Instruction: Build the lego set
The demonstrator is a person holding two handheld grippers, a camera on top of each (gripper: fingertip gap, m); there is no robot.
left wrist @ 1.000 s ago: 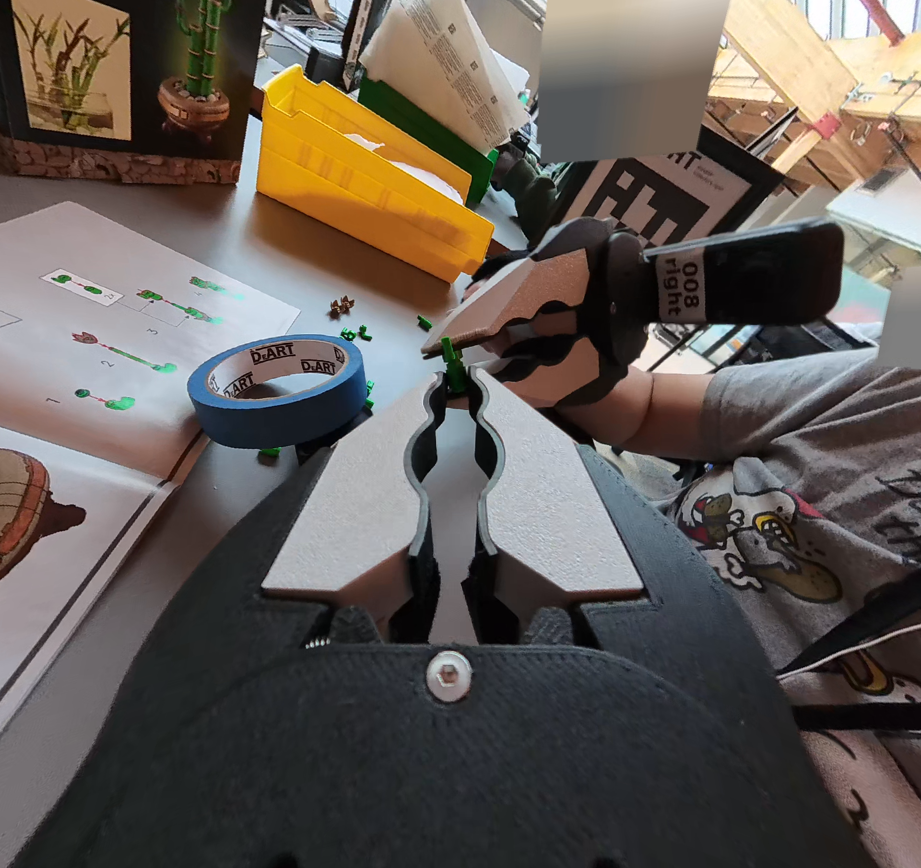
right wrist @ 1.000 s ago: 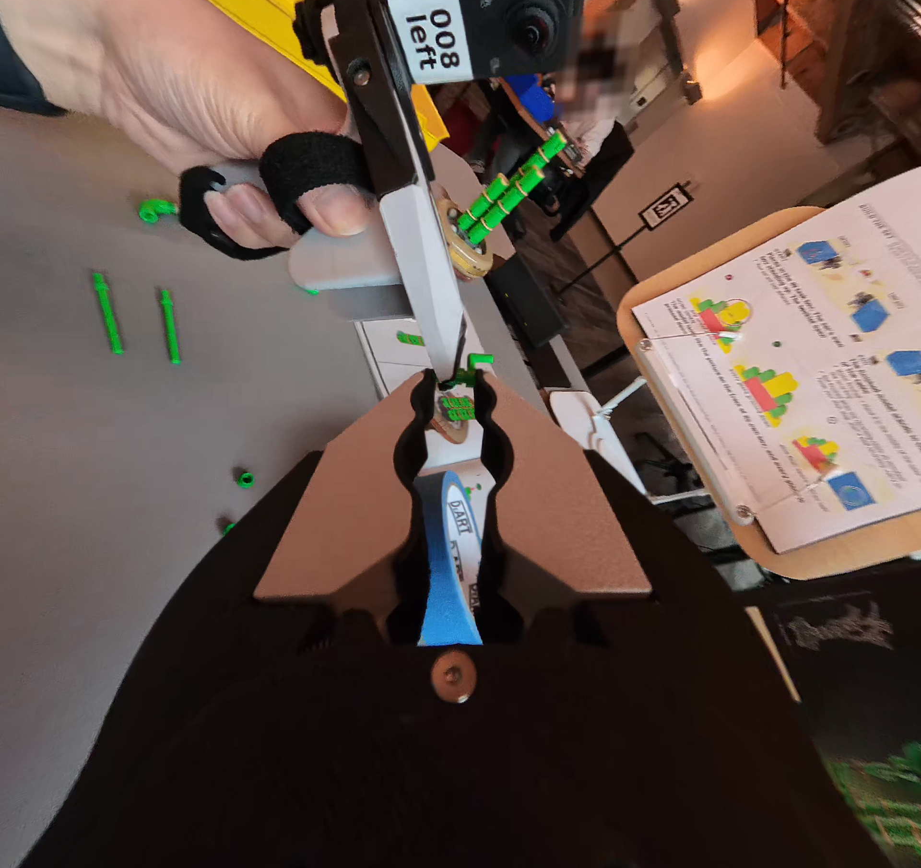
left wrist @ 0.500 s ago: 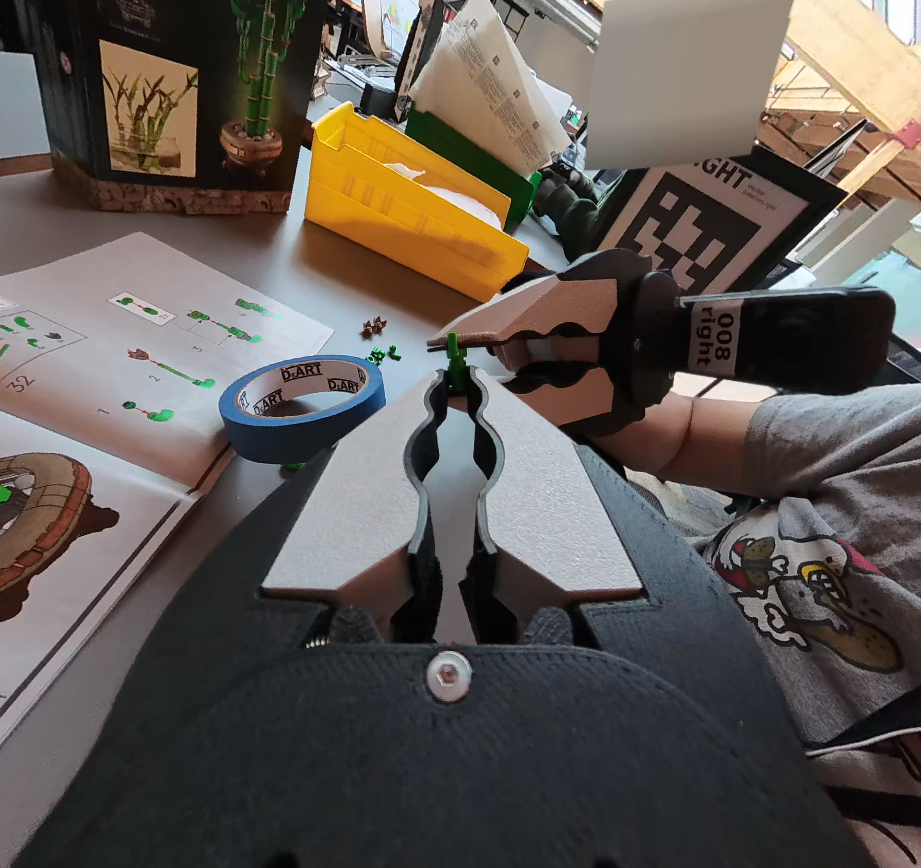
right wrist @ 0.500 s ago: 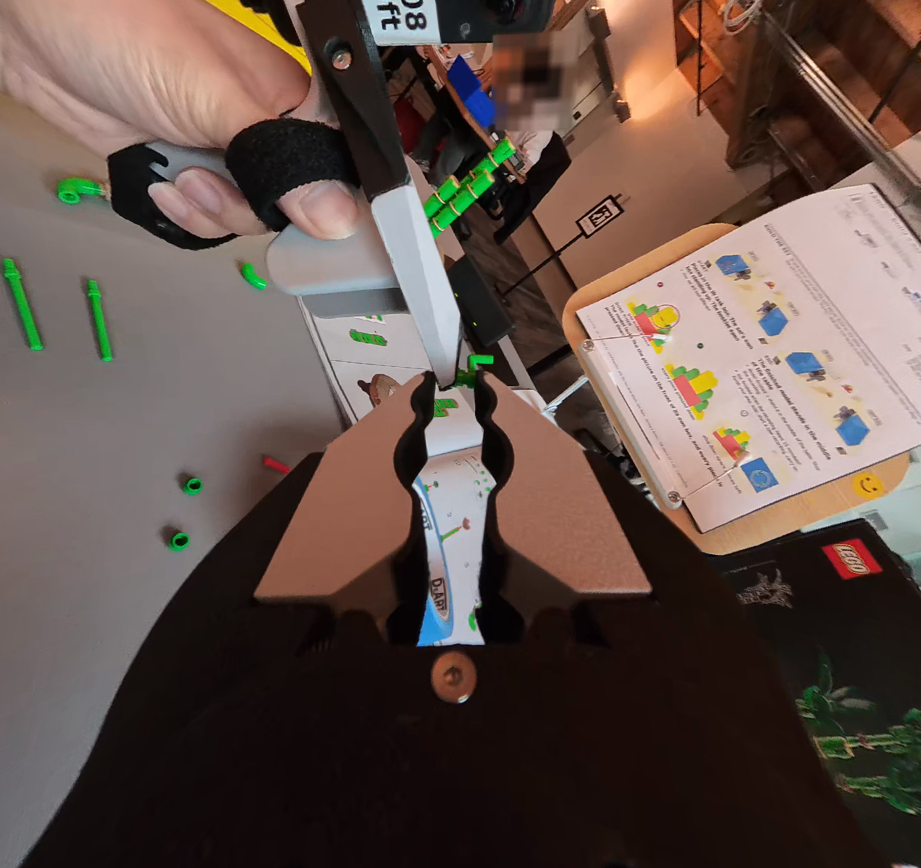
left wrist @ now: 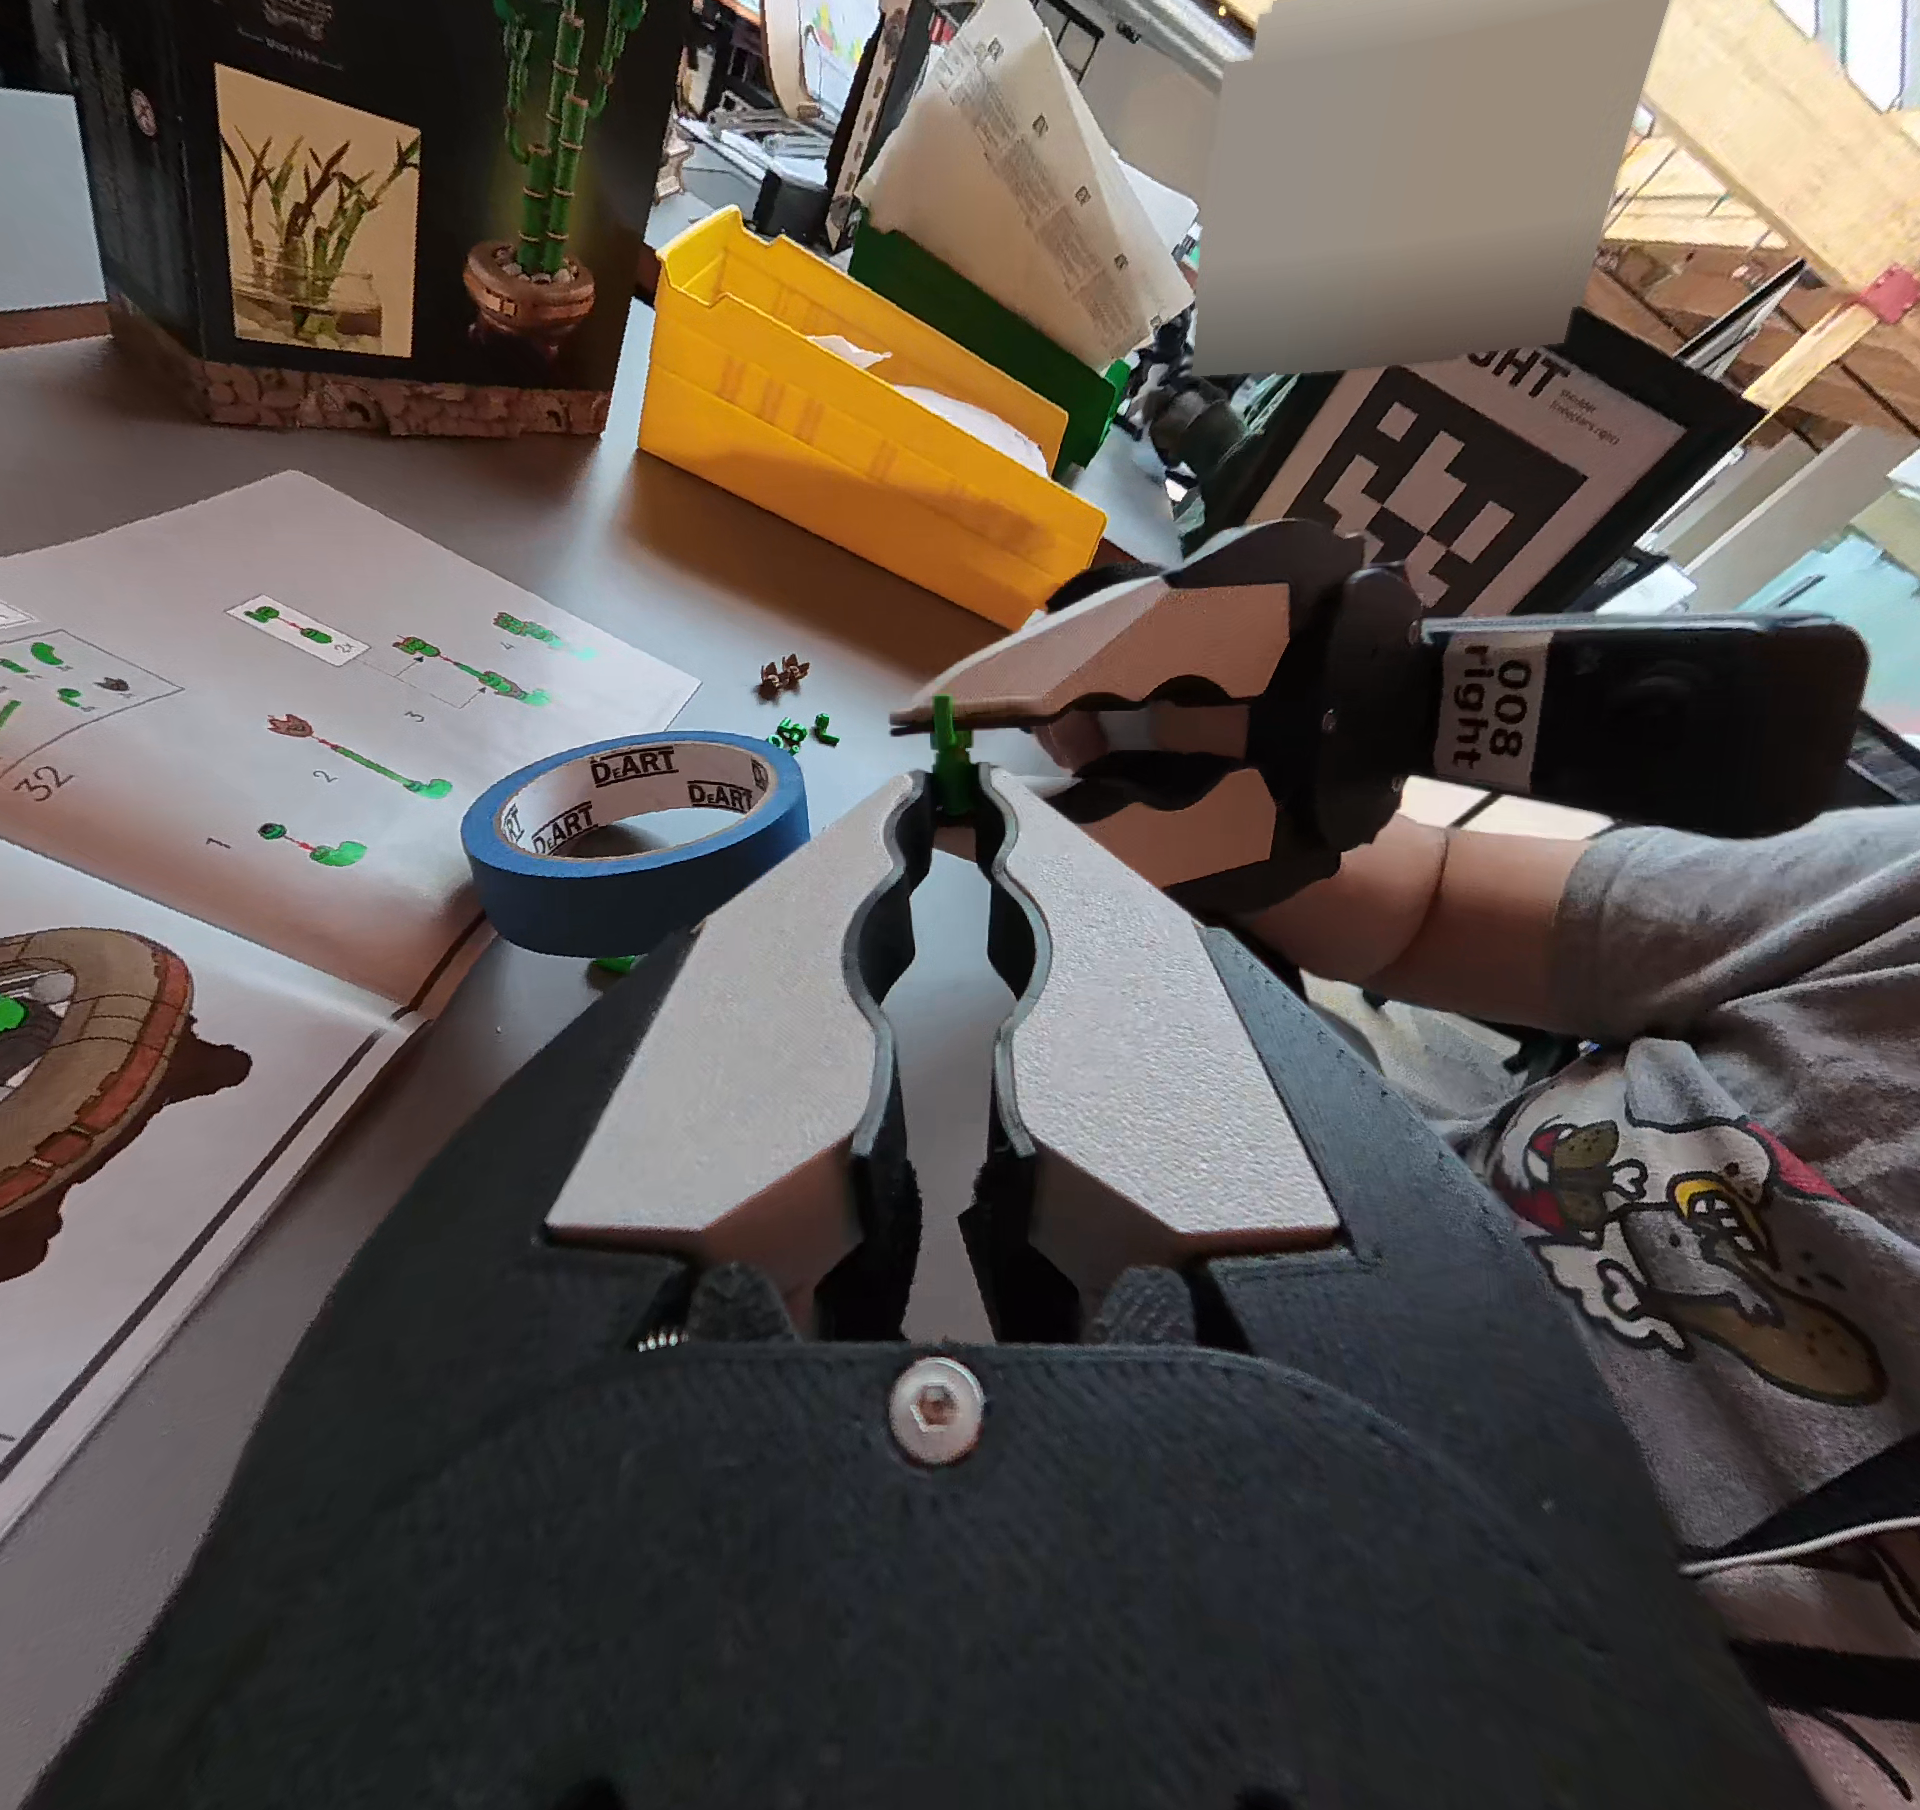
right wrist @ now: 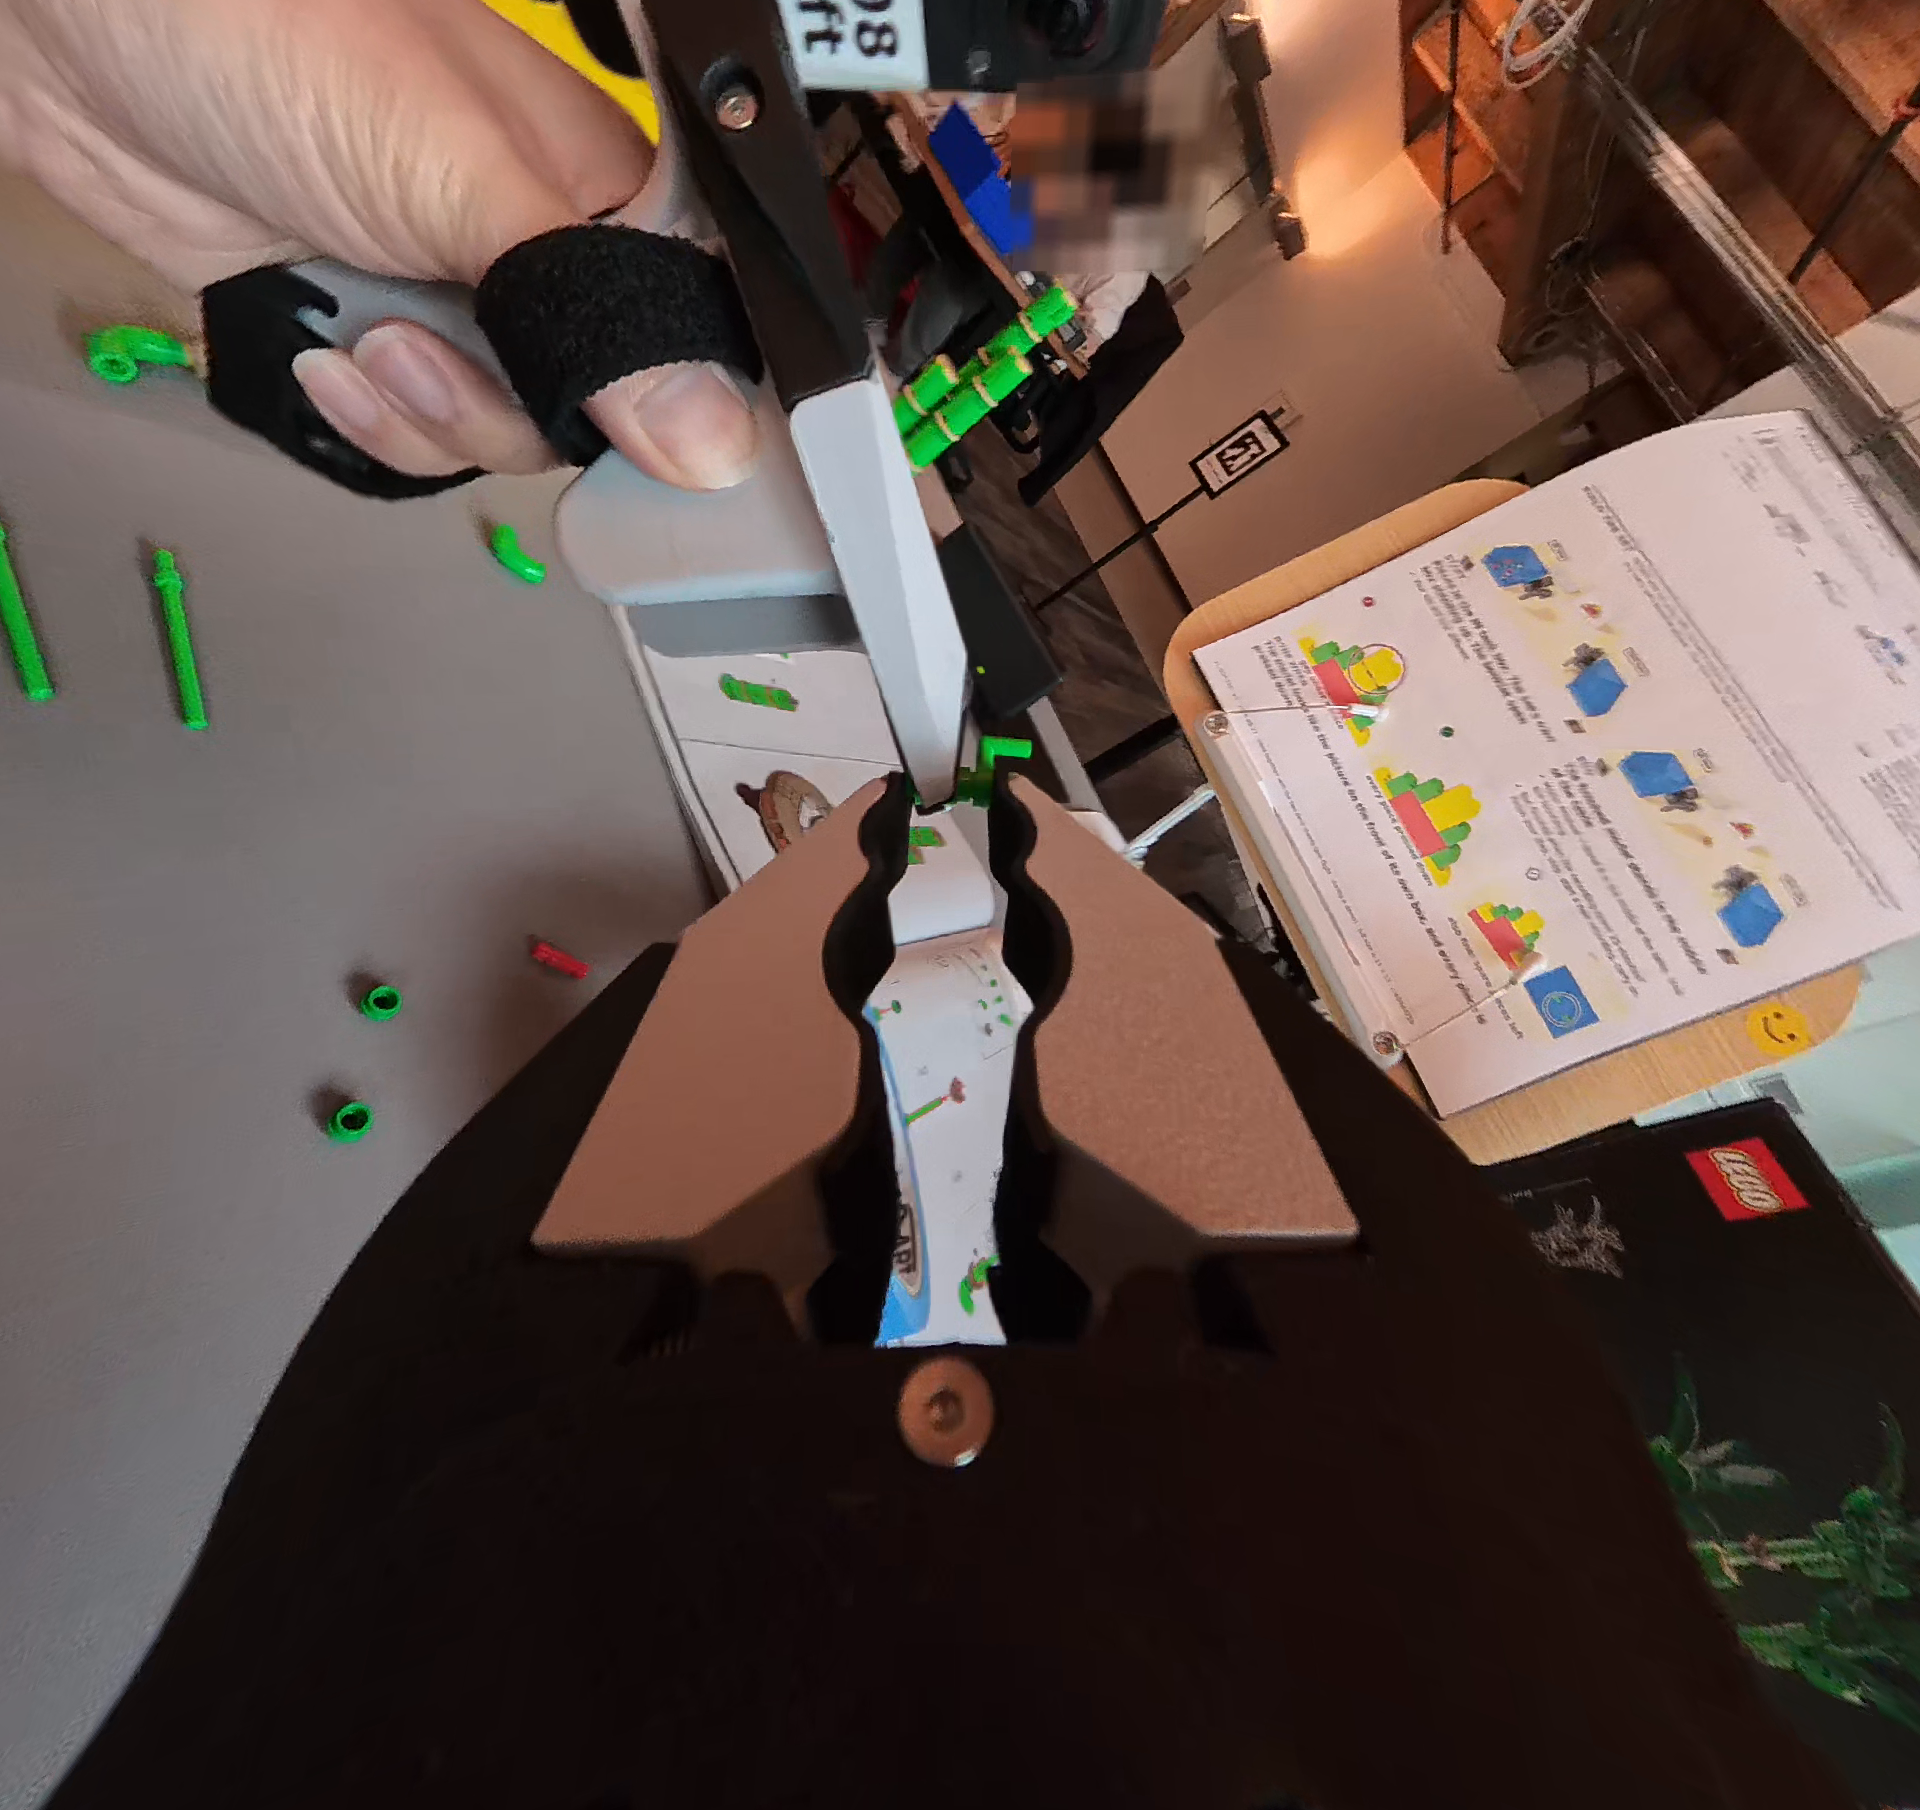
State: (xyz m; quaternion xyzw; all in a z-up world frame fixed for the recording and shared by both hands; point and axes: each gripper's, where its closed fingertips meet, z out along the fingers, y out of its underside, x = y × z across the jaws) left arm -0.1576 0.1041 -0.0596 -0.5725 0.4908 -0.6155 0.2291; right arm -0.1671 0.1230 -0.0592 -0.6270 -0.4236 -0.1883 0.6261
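A small green lego piece (left wrist: 948, 773) is pinched upright between the tips of my left gripper (left wrist: 951, 792), which is shut on it above the grey table. My right gripper (left wrist: 940, 758) comes in from the right. Its upper finger (left wrist: 1091, 654) rests on the top peg of the piece, and its lower fingertip is hidden behind my left fingers. In the right wrist view my right gripper (right wrist: 948, 792) is closed around the same green piece (right wrist: 985, 771) and the tip of one left finger (right wrist: 894, 607). A hand (right wrist: 312, 150) holds the left gripper.
A blue tape roll (left wrist: 634, 856) lies on the open instruction booklet (left wrist: 312, 721). Behind them stand a yellow bin (left wrist: 862, 430), a green bin (left wrist: 987, 316) and the set's box (left wrist: 343, 150). Loose green rods (right wrist: 177, 638), green rings (right wrist: 379, 1002) and a red pin (right wrist: 559, 958) lie on the table. A clipboard (right wrist: 1558, 773) is at the right.
Both grippers have moved together with the green piece still held between them. More of the box and booklet now shows in the left wrist view. Neither grip has changed.
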